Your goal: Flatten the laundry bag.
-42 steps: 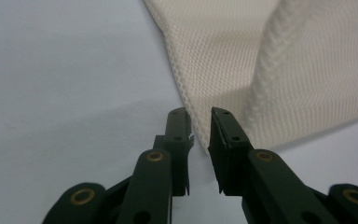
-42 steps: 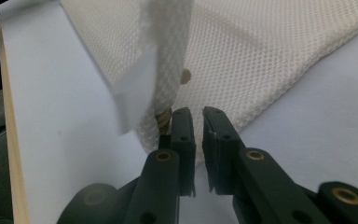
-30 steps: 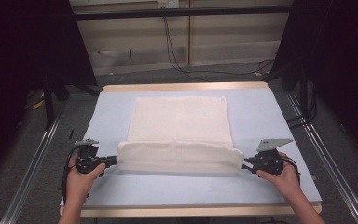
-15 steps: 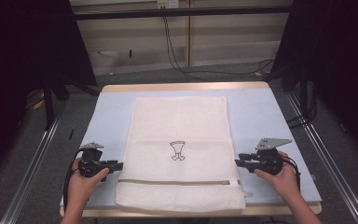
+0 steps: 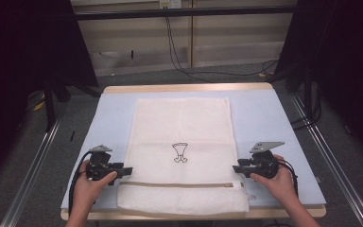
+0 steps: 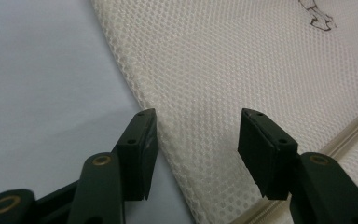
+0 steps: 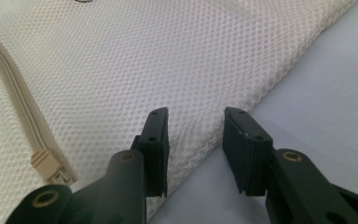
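A cream mesh laundry bag (image 5: 182,127) lies flat and unfolded on the pale blue table (image 5: 274,123), with a small black logo (image 5: 180,152) at its middle and a zipper (image 5: 179,184) across its near end. My left gripper (image 5: 127,170) rests at the bag's left edge. Its jaws have just been opening and stand apart, with the bag's edge (image 6: 186,140) lying loose between them. My right gripper (image 5: 236,168) sits at the right edge. Its jaws have also just been opening and straddle the mesh edge (image 7: 200,140) without pressing it. The zipper pull (image 7: 46,163) lies left of them.
The table's wooden front rim (image 5: 283,213) runs just below the bag's near end. Metal rails (image 5: 33,161) flank the table on both sides. Cables (image 5: 179,52) hang at the back wall. Bare blue surface lies to either side of the bag.
A second ago both grippers held the bag's near end folded back over the rest. It now lies spread flat toward the front edge, and both grippers have let go and opened.
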The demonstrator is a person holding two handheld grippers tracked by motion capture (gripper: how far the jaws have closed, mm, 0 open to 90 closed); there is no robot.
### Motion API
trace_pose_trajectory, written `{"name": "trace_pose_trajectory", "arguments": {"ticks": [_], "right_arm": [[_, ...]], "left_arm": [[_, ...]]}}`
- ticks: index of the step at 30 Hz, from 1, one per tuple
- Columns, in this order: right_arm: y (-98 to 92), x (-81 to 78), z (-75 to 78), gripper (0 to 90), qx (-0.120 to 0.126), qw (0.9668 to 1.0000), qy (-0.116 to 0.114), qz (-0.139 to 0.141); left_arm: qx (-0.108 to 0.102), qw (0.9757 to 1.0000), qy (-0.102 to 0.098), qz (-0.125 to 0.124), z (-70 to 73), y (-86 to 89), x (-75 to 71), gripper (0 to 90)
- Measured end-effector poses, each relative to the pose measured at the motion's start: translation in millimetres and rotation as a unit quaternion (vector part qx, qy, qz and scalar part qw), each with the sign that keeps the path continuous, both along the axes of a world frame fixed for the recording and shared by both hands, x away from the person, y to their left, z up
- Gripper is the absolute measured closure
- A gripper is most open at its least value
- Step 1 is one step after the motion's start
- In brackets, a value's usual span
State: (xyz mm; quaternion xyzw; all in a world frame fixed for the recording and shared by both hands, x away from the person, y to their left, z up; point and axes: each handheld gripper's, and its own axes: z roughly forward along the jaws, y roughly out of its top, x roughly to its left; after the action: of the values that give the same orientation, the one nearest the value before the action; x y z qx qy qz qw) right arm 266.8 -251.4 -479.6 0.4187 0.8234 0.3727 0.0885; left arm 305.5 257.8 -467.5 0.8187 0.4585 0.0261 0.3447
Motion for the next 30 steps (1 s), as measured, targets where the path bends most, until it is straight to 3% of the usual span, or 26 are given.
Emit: {"name": "trace_pose_trajectory", "arguments": {"ticks": [5,7,10,15,20,23,27,28,29,30], "right_arm": [[-1.1,1.3,0.1,76.8,0.007,0.9999,0.010,0.000],[-0.6,2.1,0.7,85.3,0.014,0.9998,0.013,0.002],[-0.5,5.9,3.0,87.5,0.017,0.9997,0.018,0.008],[-0.9,14.4,6.9,87.7,0.013,0.9998,-0.005,-0.011],[-3.1,21.3,6.6,87.7,0.019,0.9996,-0.009,-0.018],[-3.6,22.2,5.7,87.5,0.017,0.9995,-0.016,-0.020],[-4.5,23.6,5.3,86.6,0.012,0.9988,-0.044,-0.015],[-4.9,23.9,5.2,86.1,0.012,0.9989,-0.043,-0.012],[-5.3,23.9,4.8,84.9,0.011,0.9988,-0.045,-0.012],[-5.4,23.6,4.9,81.6,0.010,0.9987,-0.048,-0.012]], "left_arm": [[0.015,0.9995,0.019,0.022,2.7,-1.0,1.0,64.2],[0.022,0.9994,0.014,0.021,1.8,-1.8,1.1,75.3],[0.012,0.9995,0.016,0.024,1.2,-0.3,3.6,84.4],[0.000,0.9992,0.012,0.038,0.4,-1.1,11.4,86.1],[-0.009,0.9986,0.003,0.052,-1.8,-1.4,19.1,86.0],[-0.005,0.9989,0.005,0.047,-1.5,-0.7,21.2,86.1],[-0.007,0.9986,0.001,0.052,-1.6,-3.3,19.7,85.9],[0.002,0.9990,-0.001,0.044,-1.3,-3.3,19.2,85.4],[0.009,0.9991,-0.002,0.042,-0.3,-3.6,18.7,84.1],[0.002,0.9990,-0.003,0.046,0.8,-4.8,17.5,82.6]]}}
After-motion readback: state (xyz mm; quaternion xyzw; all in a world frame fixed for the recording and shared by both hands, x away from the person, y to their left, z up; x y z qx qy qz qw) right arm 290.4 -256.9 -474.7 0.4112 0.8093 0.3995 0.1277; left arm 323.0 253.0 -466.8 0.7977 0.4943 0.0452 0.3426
